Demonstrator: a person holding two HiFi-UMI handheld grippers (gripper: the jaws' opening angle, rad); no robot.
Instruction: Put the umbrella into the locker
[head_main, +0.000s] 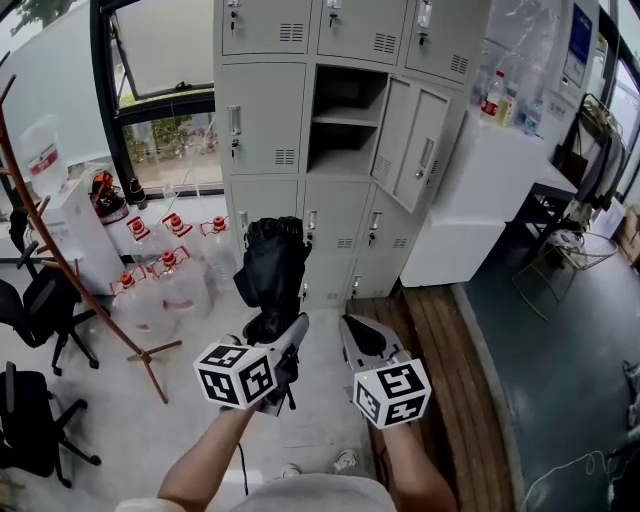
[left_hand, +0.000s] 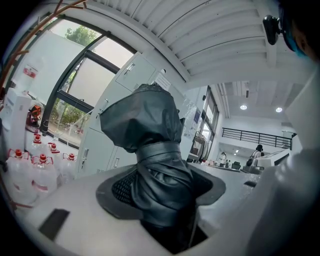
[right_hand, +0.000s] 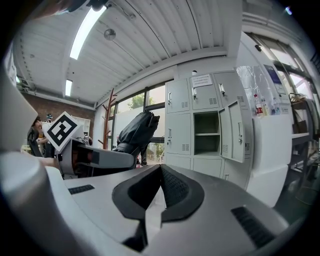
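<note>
Our left gripper pinches the black folded umbrella between its two fingers. The fingers stand wide apart. The umbrella fills the gap and sticks out far past the fingertips. Our right gripper is just beside the left one and does not touch it. Its fingers are pressed together at the tips, and nothing is between them. Far ahead of both sets of fingertips stands the grey locker. One box in it is open, with its door swung out to the right. The umbrella is well apart from that open box. To the left of our left fingers, big water bottles with red caps stand on the floor
</note>
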